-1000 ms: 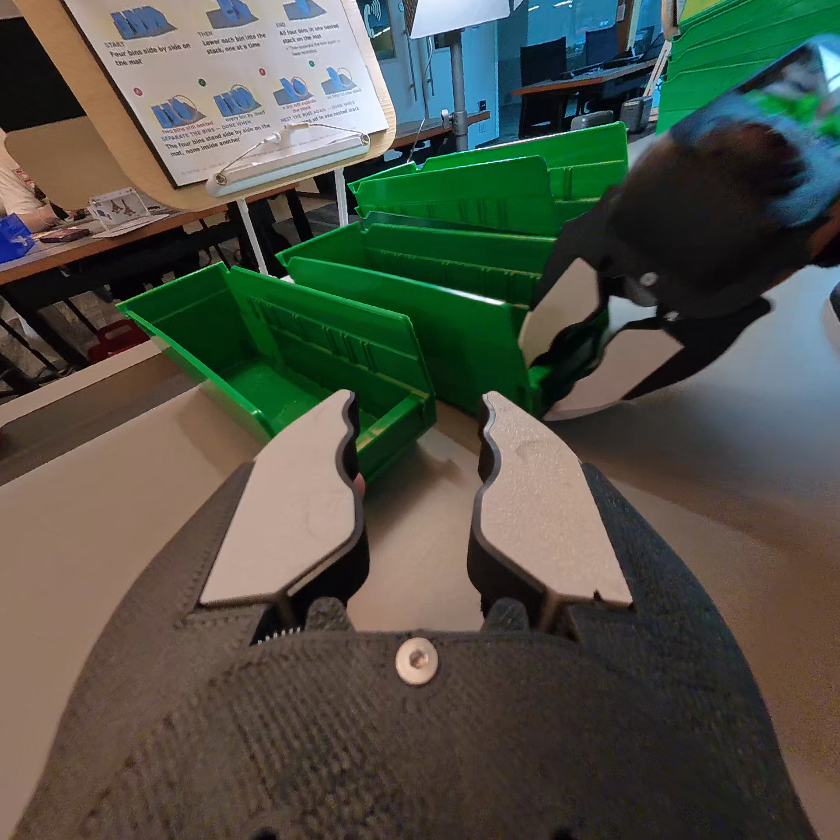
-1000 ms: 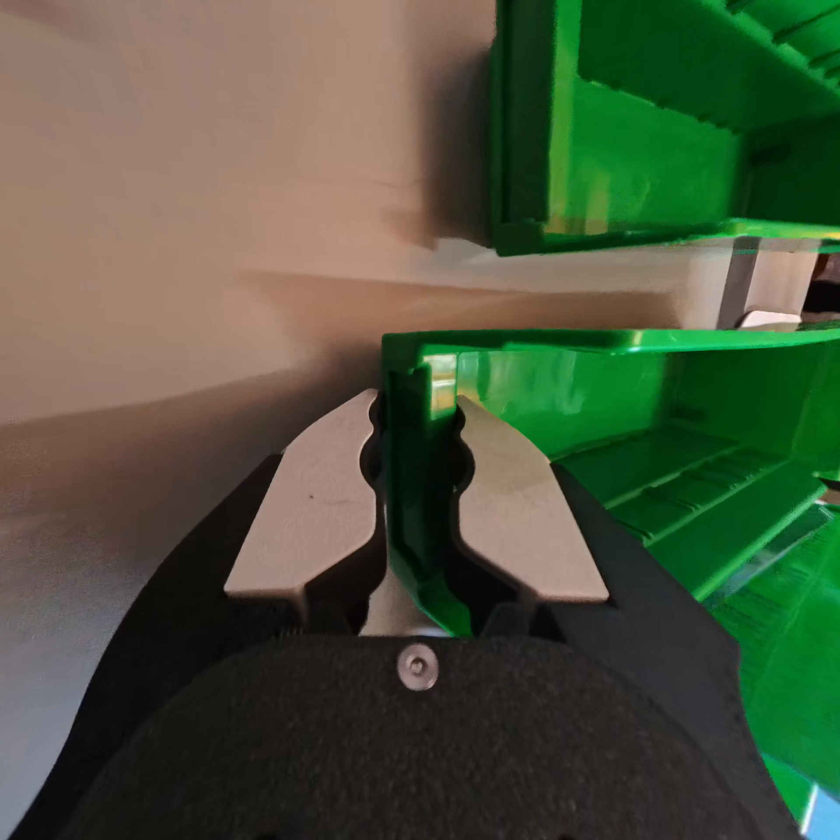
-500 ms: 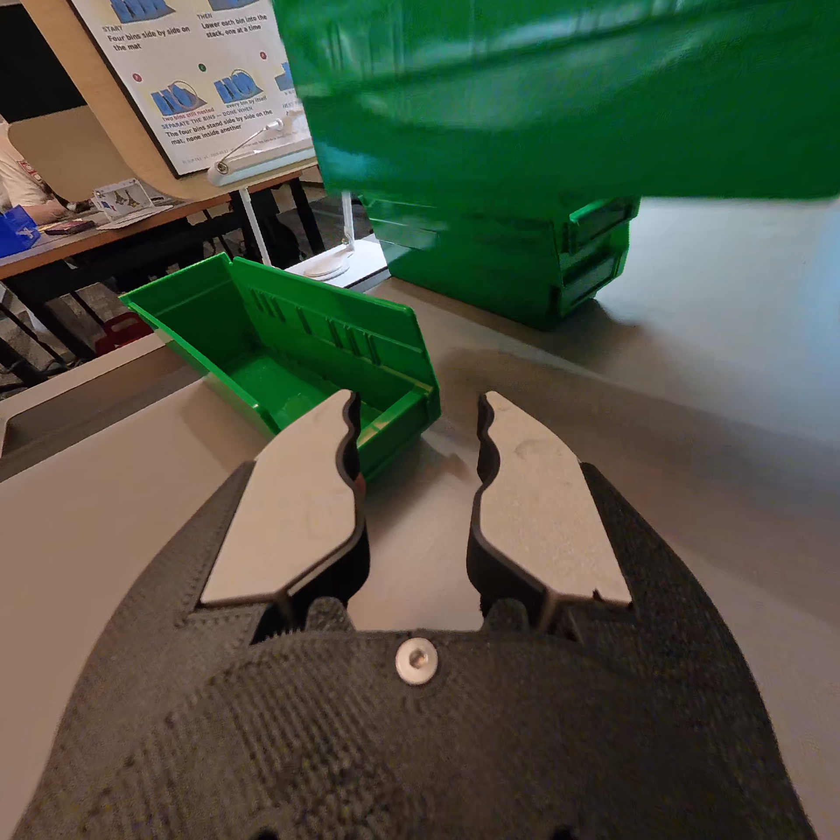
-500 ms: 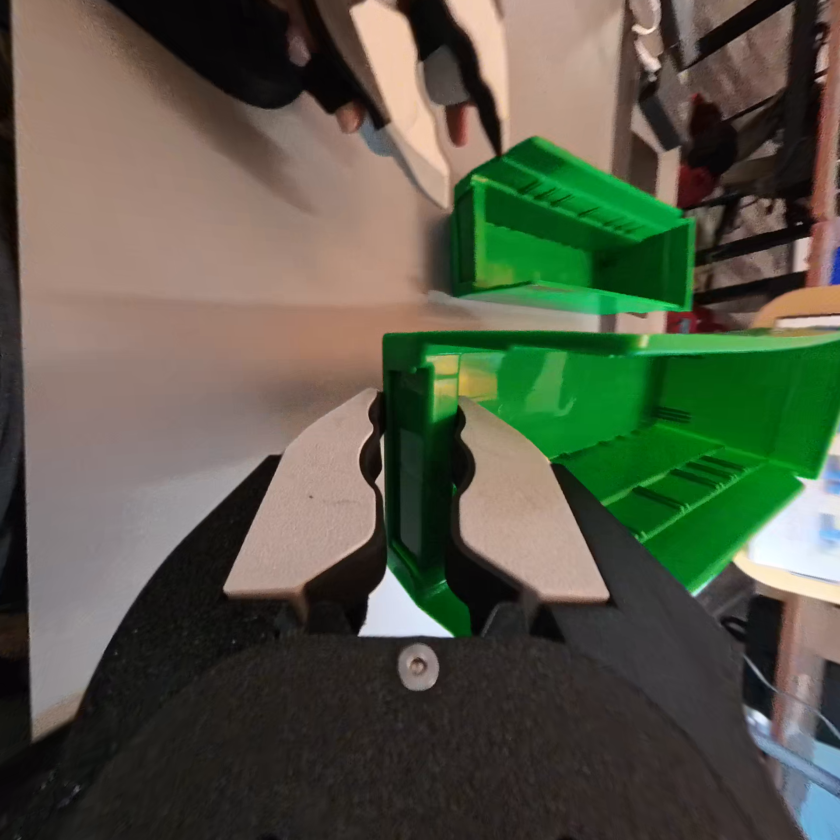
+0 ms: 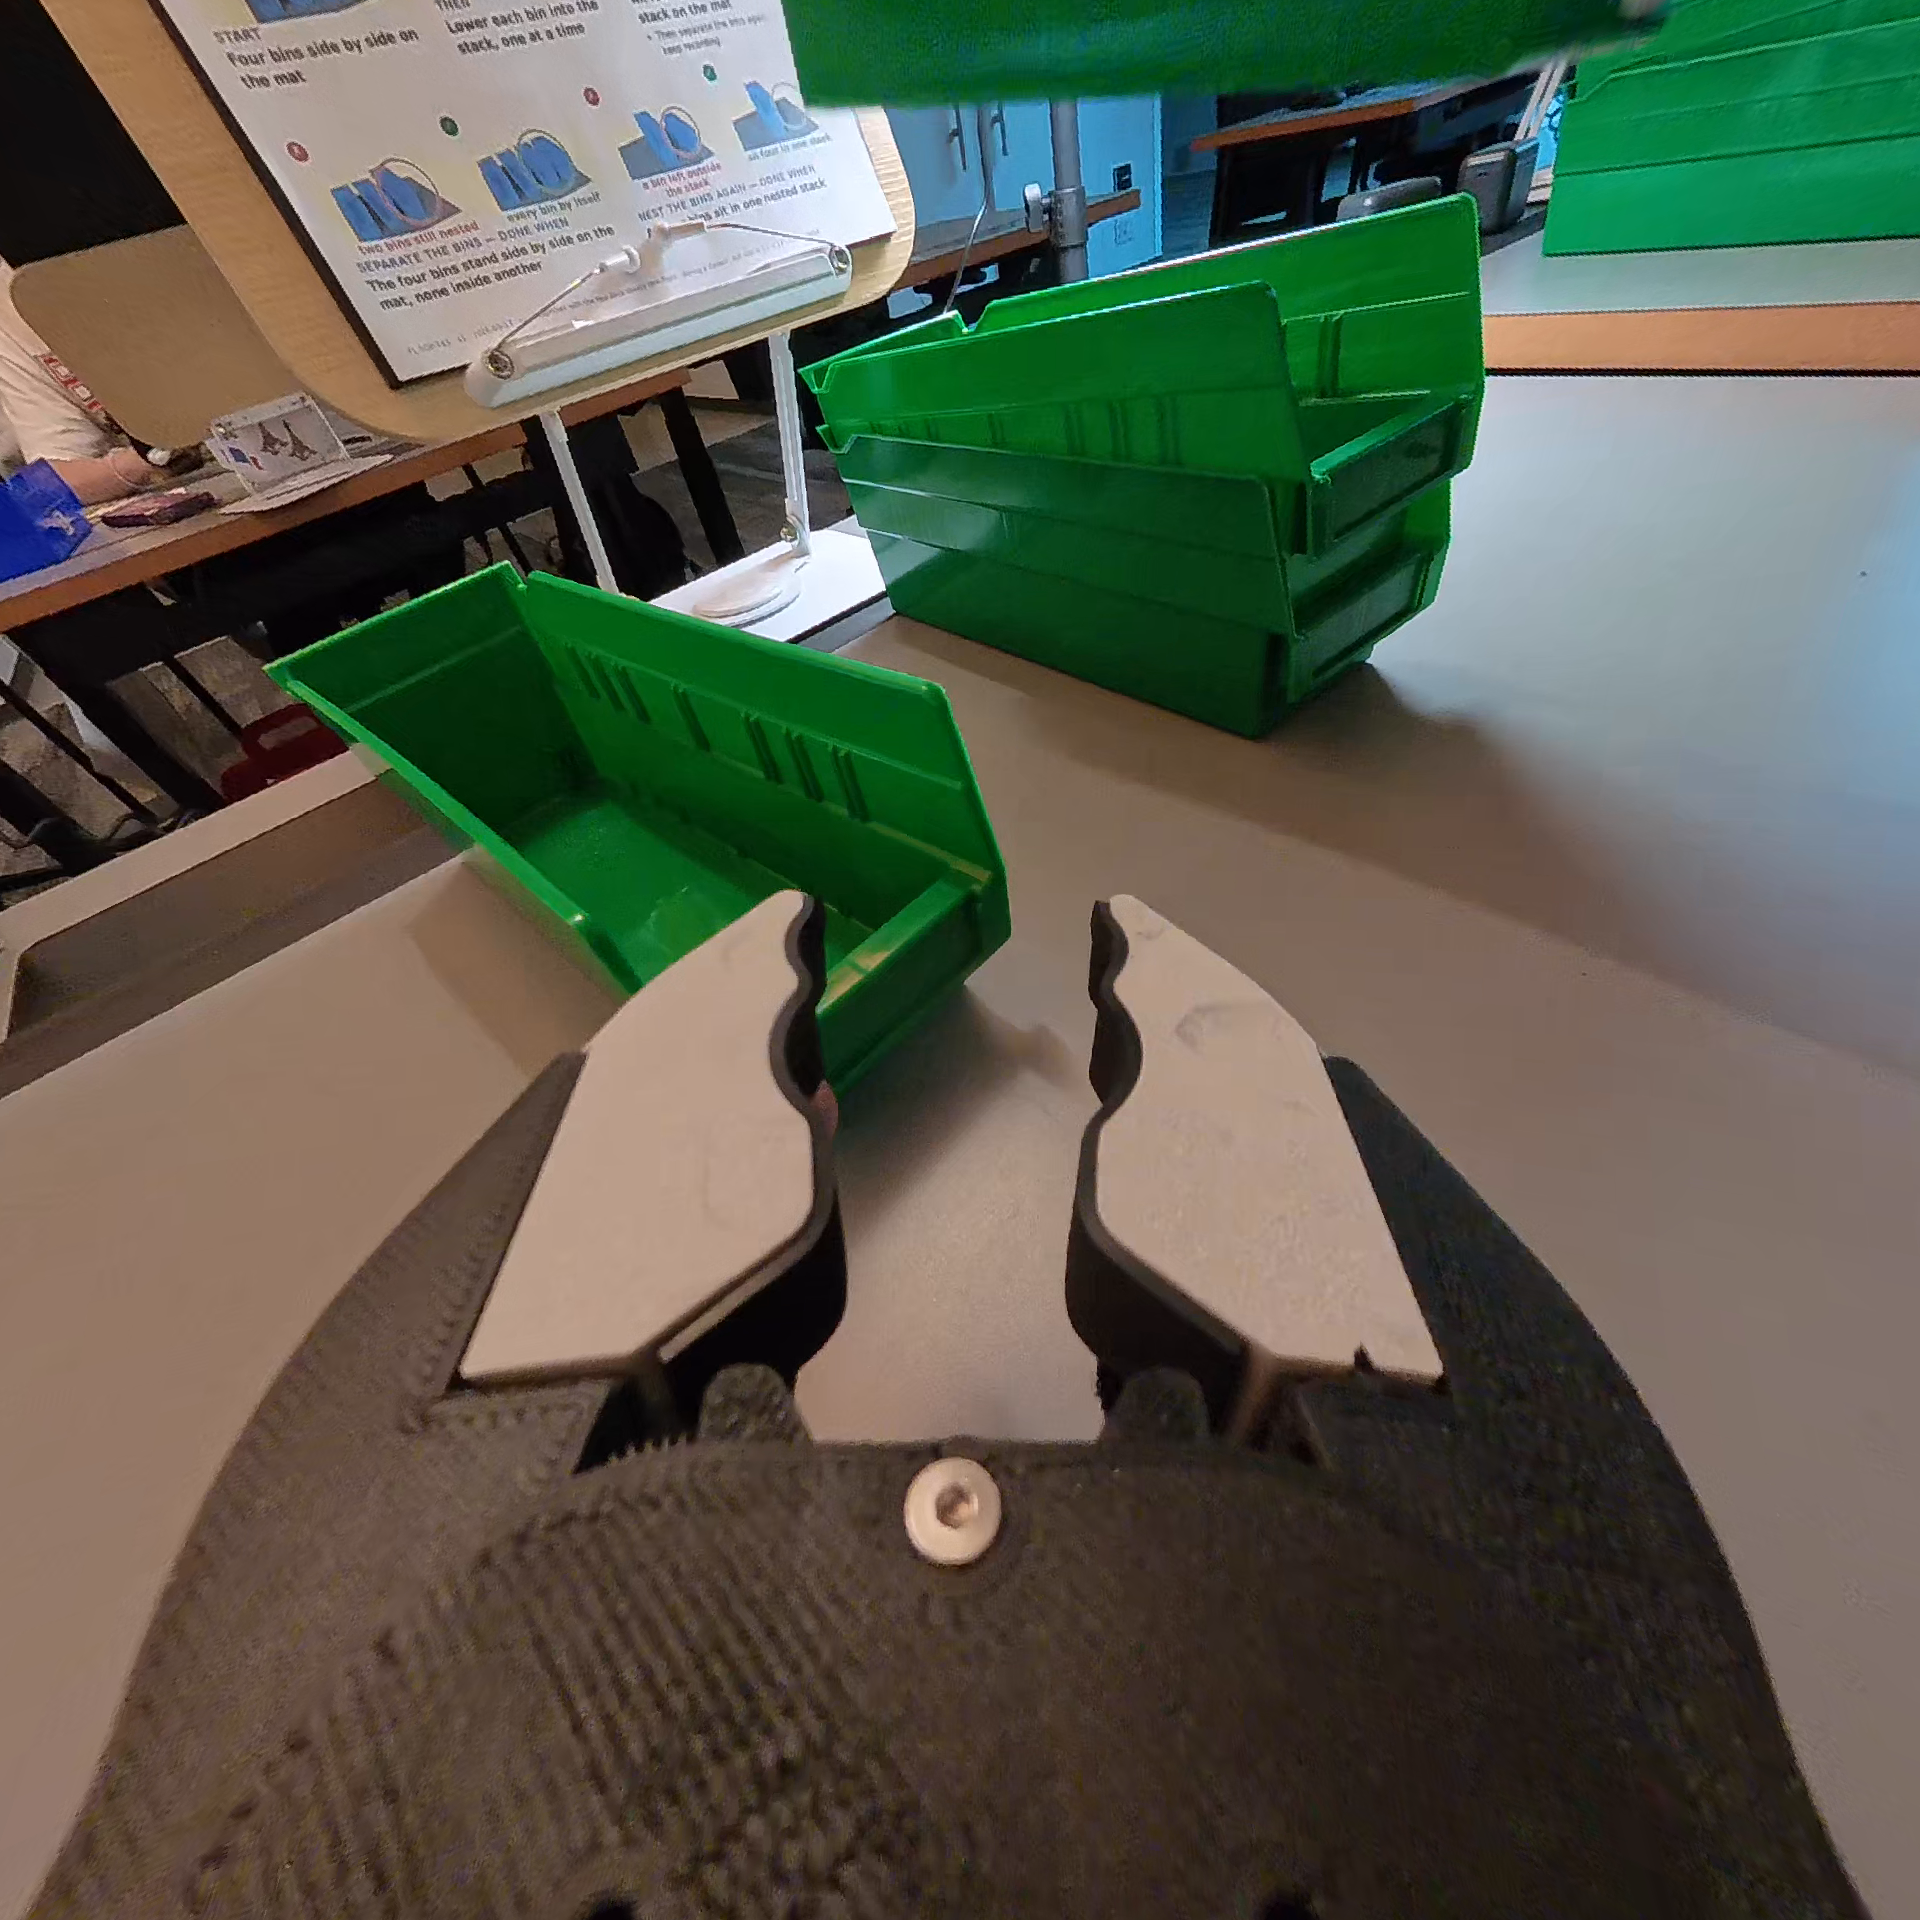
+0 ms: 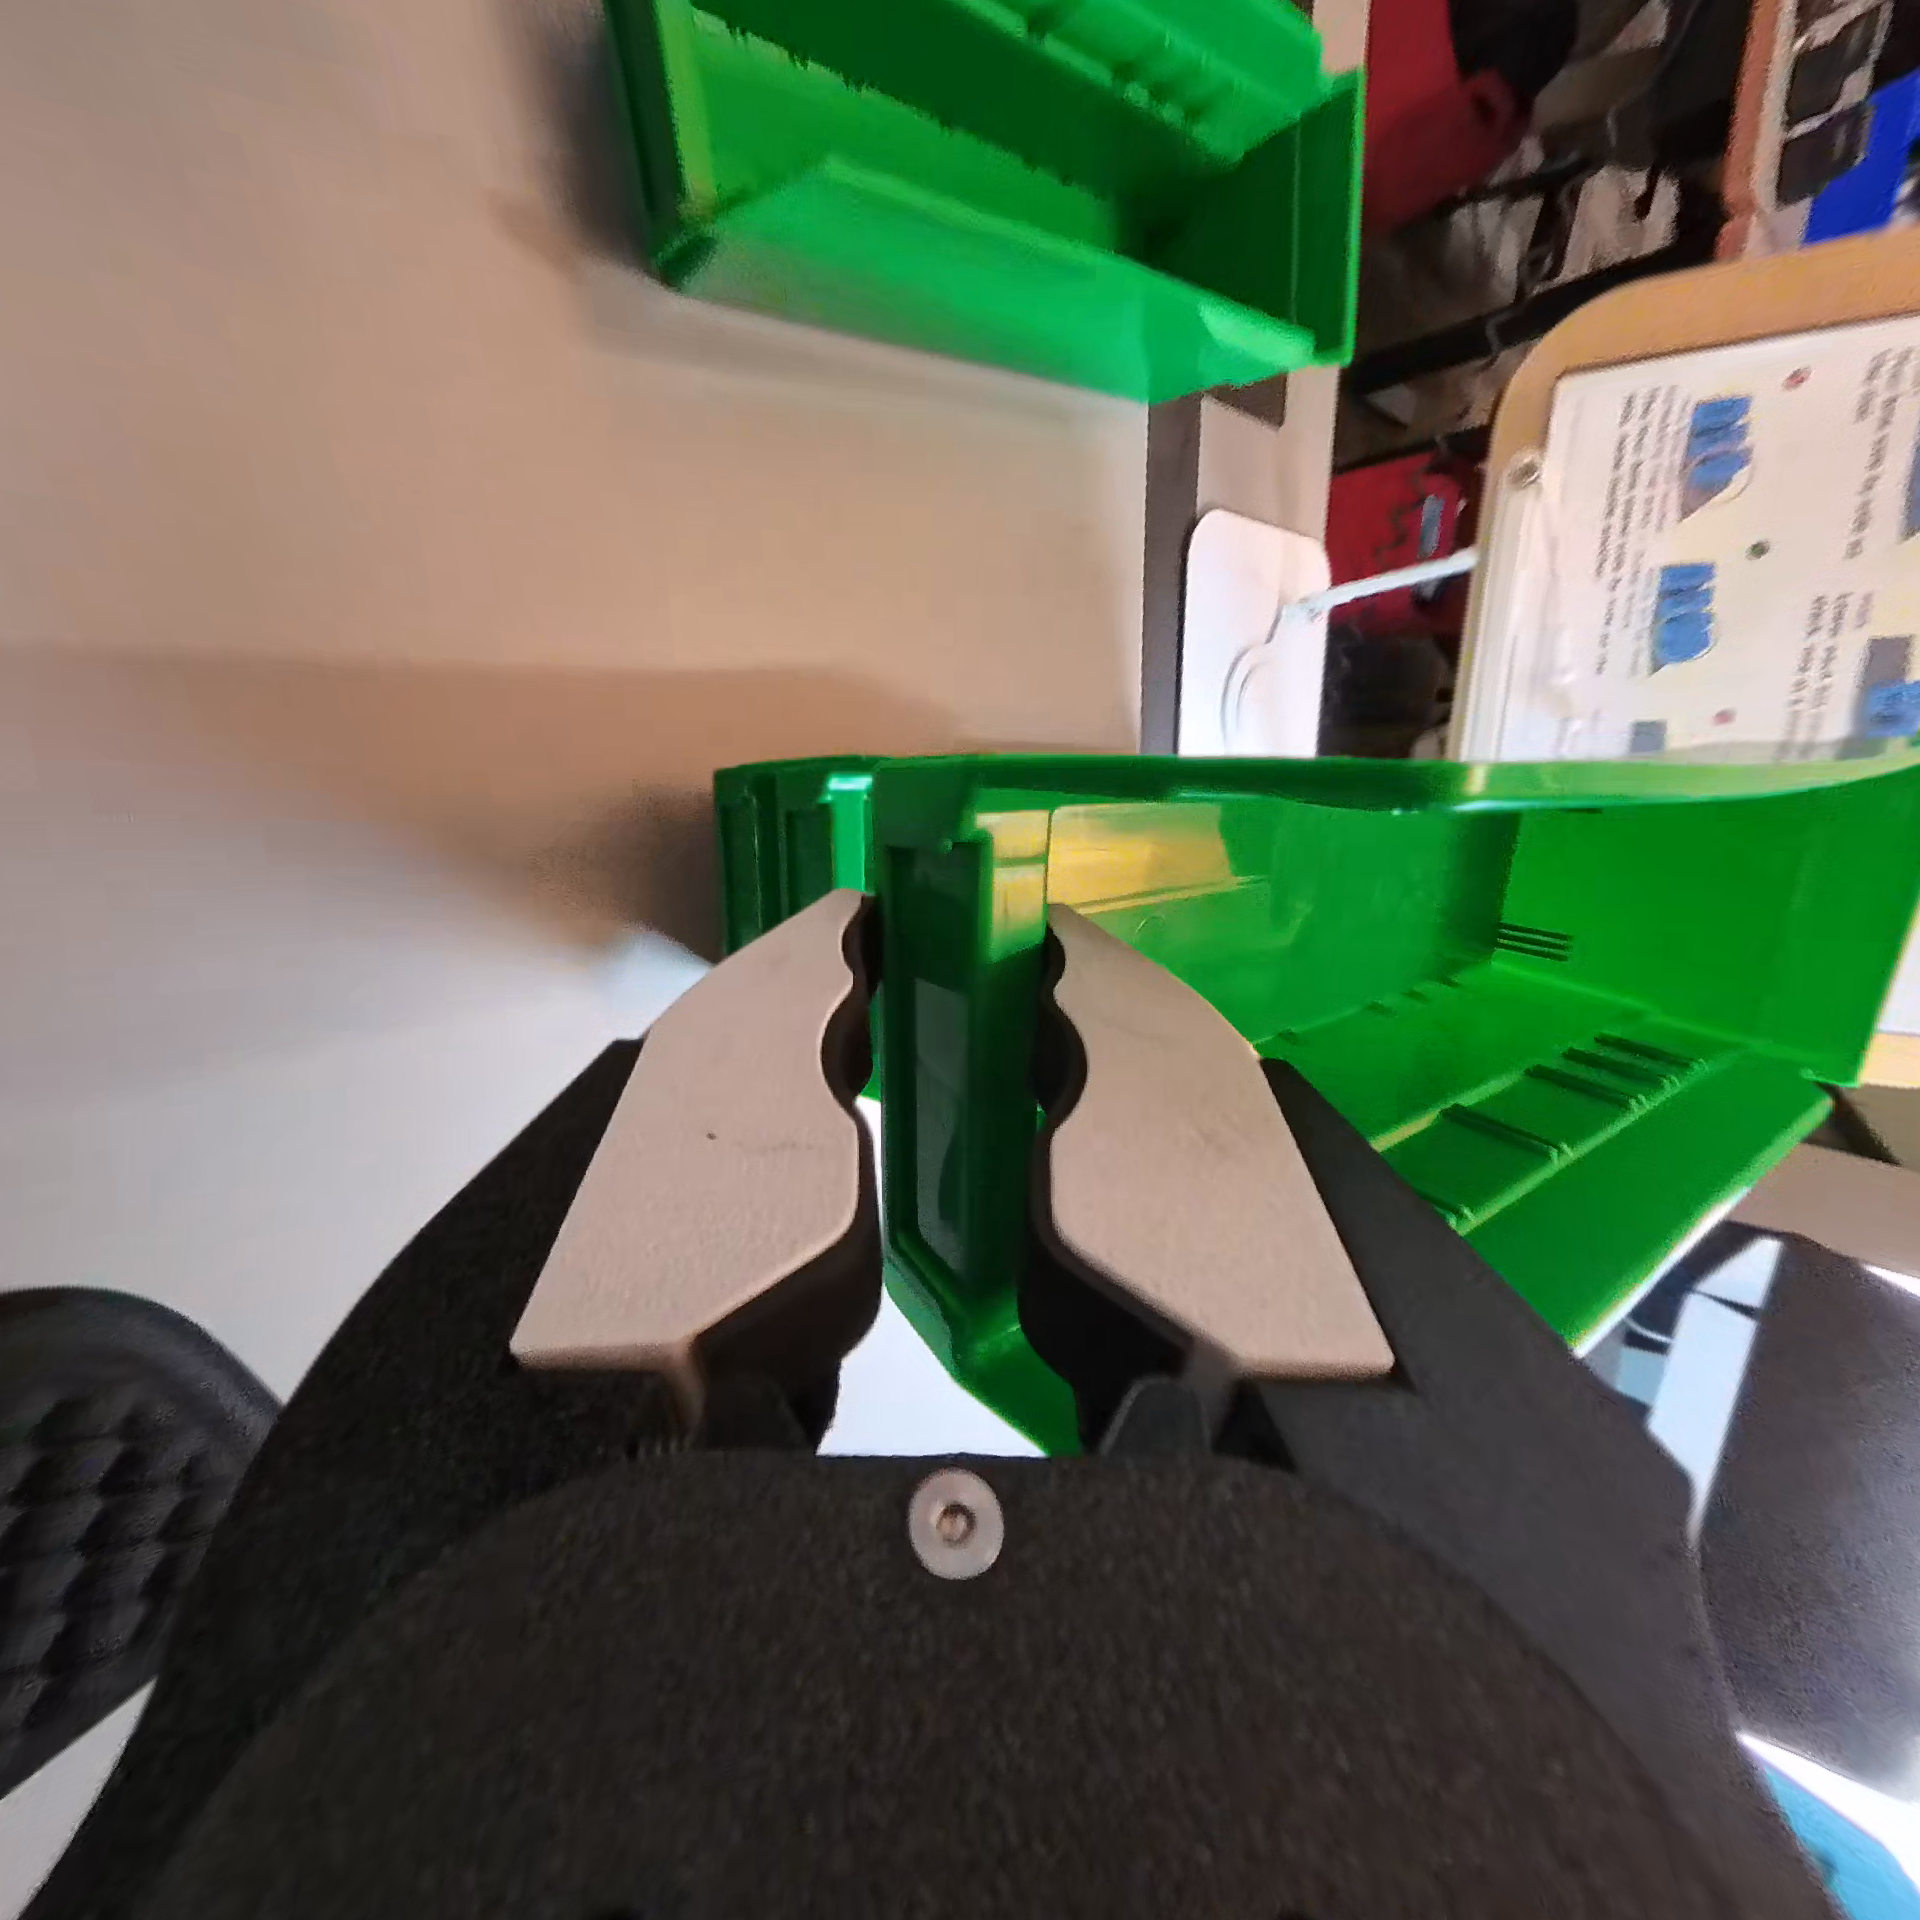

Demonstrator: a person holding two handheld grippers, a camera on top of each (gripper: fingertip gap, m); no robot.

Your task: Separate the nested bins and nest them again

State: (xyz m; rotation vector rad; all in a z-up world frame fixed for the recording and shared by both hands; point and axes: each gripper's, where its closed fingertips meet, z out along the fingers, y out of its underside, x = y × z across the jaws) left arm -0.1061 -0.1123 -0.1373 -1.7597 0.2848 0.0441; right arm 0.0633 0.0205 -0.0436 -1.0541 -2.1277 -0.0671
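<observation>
Left gripper: black textured two-finger gripper with grey pads (image 5: pixel 951 1039) hovers over the table, jaws spread wide with nothing between them.
Table: smooth beige-grey tabletop (image 5: pixel 1558 935) shows bare surface to the right of the left gripper and in front of the stack.
Single bin: glossy green plastic storage bin with ribbed inner walls (image 5: pixel 665 790) sits alone just beyond the left gripper's left finger; its far end reaches the table's back-left edge.
Right gripper: second black gripper with grey pads (image 6: pixel 961 1023) is clamped on the front lip of a green plastic bin held in the air (image 6: pixel 1403 966), one finger outside the lip, one inside the cavity.
Stack: three nested green bins (image 5: pixel 1164 488) stand farther back on the table, well apart from the single bin, with open tabletop between them.
Writing: white instruction sheet with blue bin drawings and printed text, clipped to a rounded wooden board on a white stand (image 5: pixel 582 177), rises behind the table's far edge; its lettering is readable but not given here.
Left view only: blurred green underside of the held bin (image 5: pixel 1195 47) crosses the top of that view above the stack; a second work table with a person's sleeve (image 5: pixel 47 410) lies far left.
Right view only: held bin's label slot between the pads, a few green front lips (image 6: pixel 774 873) just behind it, and a black mesh chair back (image 6: pixel 94 1455) at lower left.
</observation>
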